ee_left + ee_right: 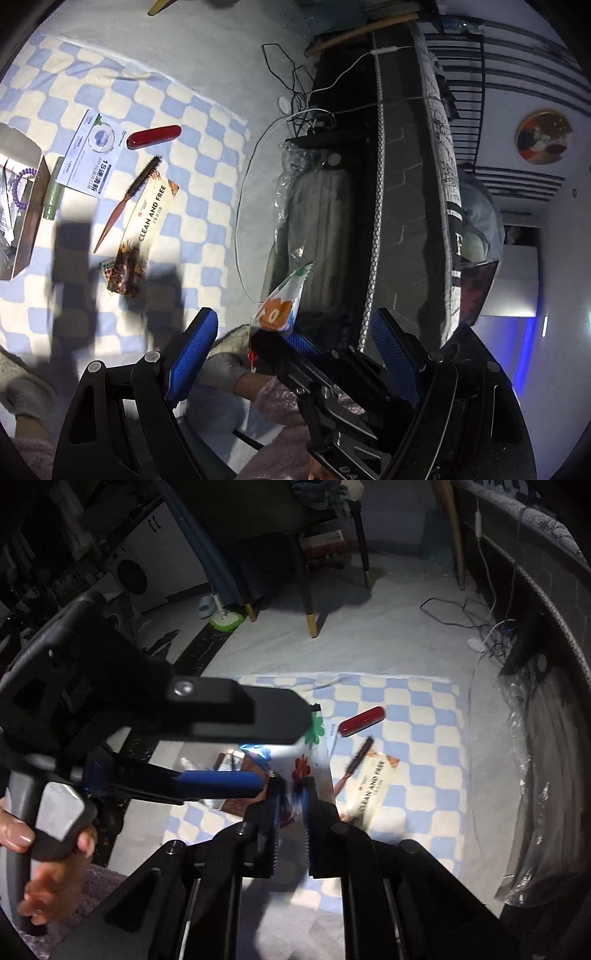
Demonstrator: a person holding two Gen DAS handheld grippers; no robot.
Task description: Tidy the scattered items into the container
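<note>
Clamped between the jaws of the right gripper (291, 790), the flowered sachet (301, 764) should be carried left over the cardboard box (27, 218) at the blanket's left edge and released low, while the wide-open, empty left gripper (291, 354) is kept clear.

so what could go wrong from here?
1. The right gripper pinches the flowered packet only at one edge; the packet hangs loose and could slip out on the way to the cardboard box.
2. The left gripper is open right beside it, and its fingers could knock the packet or the right gripper.
3. The brush lies across the "CLEAN AND FREE" pack, so lifting either may drag the other.
</note>
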